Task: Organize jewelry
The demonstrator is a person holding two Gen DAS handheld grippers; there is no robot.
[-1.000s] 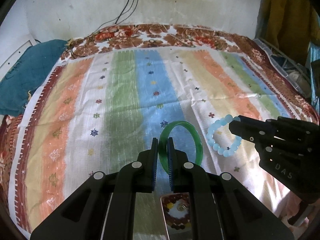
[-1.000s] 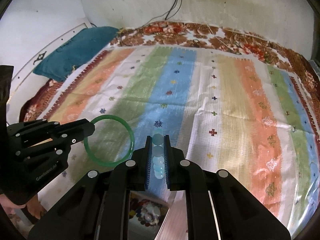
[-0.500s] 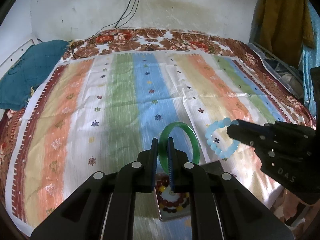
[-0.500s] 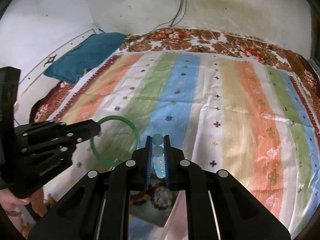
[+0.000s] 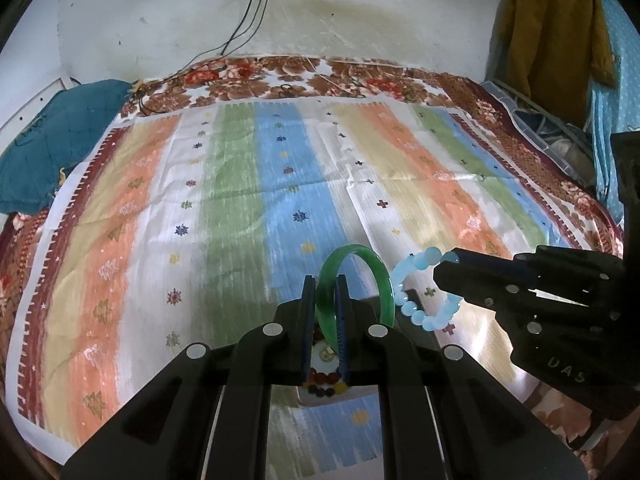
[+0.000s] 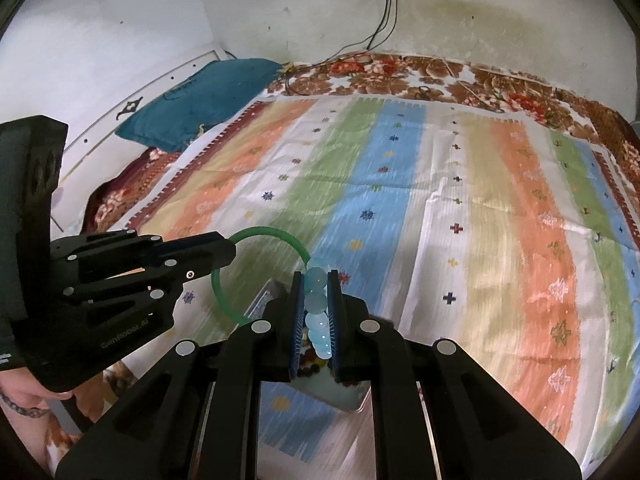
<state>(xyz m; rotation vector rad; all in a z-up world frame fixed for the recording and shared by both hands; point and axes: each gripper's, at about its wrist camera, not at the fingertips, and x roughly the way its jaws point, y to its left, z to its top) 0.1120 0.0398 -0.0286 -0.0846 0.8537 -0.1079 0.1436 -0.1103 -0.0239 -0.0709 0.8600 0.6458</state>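
Observation:
My left gripper (image 5: 325,280) is shut on a green bangle (image 5: 372,268) and holds it upright above the bed. My right gripper (image 6: 316,276) is shut on a pale blue bead bracelet (image 6: 316,304), which also shows in the left wrist view (image 5: 416,312) hanging beside the bangle. Both grippers hover just over a metal tray (image 6: 348,396) that holds a brown and amber bead bracelet (image 5: 326,386). The tray is mostly hidden behind the fingers in both views. The bangle also shows in the right wrist view (image 6: 272,234), held by the left gripper (image 6: 224,252).
A striped bedsheet (image 5: 280,184) covers the bed. A teal pillow (image 5: 52,136) lies at the far left. Cables (image 5: 248,20) hang from a wall socket. Clothes (image 5: 552,40) hang at the right. The person's hand (image 6: 24,384) shows at the lower left.
Both grippers have drawn back and up with their jewelry, bringing the tray further into view beneath them. The bangle and blue bracelet have moved closer together.

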